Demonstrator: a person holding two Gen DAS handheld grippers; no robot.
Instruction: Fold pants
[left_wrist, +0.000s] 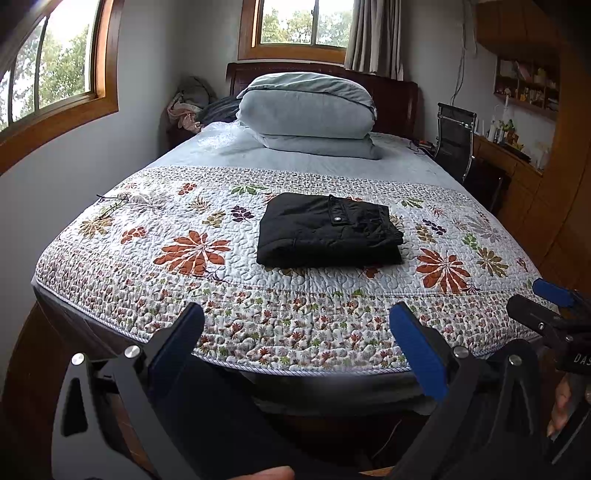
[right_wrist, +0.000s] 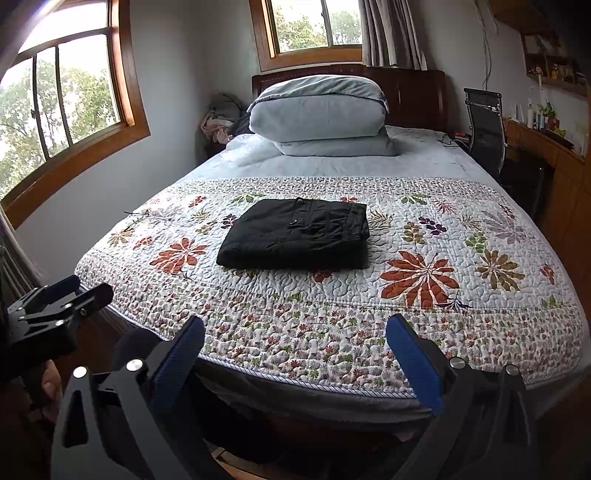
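Black pants (left_wrist: 327, 233) lie folded into a compact rectangle on the floral quilt (left_wrist: 207, 288), near the middle of the bed; they also show in the right wrist view (right_wrist: 297, 234). My left gripper (left_wrist: 295, 332) is open and empty, held back over the foot edge of the bed, well short of the pants. My right gripper (right_wrist: 293, 341) is open and empty too, at the same distance. The right gripper's blue fingers (left_wrist: 552, 291) show at the right edge of the left wrist view. The left gripper's black body (right_wrist: 48, 314) shows at the left of the right wrist view.
Two stacked grey pillows (left_wrist: 306, 110) lie at the headboard. A black chair (left_wrist: 454, 136) and a wooden desk (left_wrist: 513, 162) stand right of the bed. A pile of clothes (left_wrist: 188, 103) sits in the far left corner. Windows (left_wrist: 48, 70) line the left wall.
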